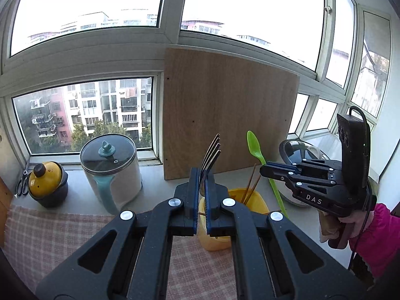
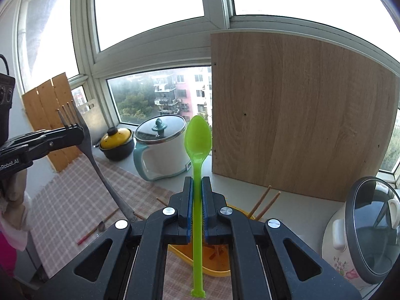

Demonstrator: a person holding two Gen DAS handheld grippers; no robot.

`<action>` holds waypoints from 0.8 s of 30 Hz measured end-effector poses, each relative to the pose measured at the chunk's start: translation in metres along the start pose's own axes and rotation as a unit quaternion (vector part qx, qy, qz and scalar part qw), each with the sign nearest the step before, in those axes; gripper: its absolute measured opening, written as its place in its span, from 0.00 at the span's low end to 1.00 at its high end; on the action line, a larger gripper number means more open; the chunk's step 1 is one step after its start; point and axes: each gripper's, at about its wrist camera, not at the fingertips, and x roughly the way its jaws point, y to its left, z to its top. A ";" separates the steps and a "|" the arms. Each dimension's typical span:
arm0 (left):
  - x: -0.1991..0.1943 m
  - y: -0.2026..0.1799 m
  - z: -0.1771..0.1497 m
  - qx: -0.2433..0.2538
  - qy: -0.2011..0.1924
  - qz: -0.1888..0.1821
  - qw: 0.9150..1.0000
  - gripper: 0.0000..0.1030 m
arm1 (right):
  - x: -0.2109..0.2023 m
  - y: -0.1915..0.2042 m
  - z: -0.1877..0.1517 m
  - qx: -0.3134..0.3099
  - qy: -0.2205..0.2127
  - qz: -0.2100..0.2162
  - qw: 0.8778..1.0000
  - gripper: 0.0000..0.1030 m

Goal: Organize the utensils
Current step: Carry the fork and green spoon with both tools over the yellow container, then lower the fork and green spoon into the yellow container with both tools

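Left wrist view: left gripper (image 1: 202, 175) clamped shut on dark metal four-tined fork (image 1: 211, 153), tines up, held above yellow plastic utensil holder (image 1: 252, 200) on pink checked tablecloth (image 1: 50, 235). Right gripper (image 1: 266, 169) seen off to the right, pinched tight on slim lime-green plastic spoon (image 1: 255, 146), bowl up, handle slanting down just beside the holder.

Right wrist view: same spoon (image 2: 198, 140) squeezed between the closed jaws, fork (image 2: 86, 137) gripped near its neck by left gripper (image 2: 75, 132).

Already in the holder (image 2: 200, 270): a few brown wooden chopsticks (image 2: 265, 200). Not yet in: fork and spoon, both in the air. Left lying on the cloth: a red-tipped chopstick or spoon-like piece (image 2: 96, 230), too small to identify. Judged partway through, with two carried utensils to drop in and at least that one stray to collect.
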 end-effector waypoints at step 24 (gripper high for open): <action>0.072 -0.037 -0.010 0.005 0.054 -0.003 0.999 0.02 | 0.047 -0.032 0.003 -0.016 0.016 0.023 0.999 0.05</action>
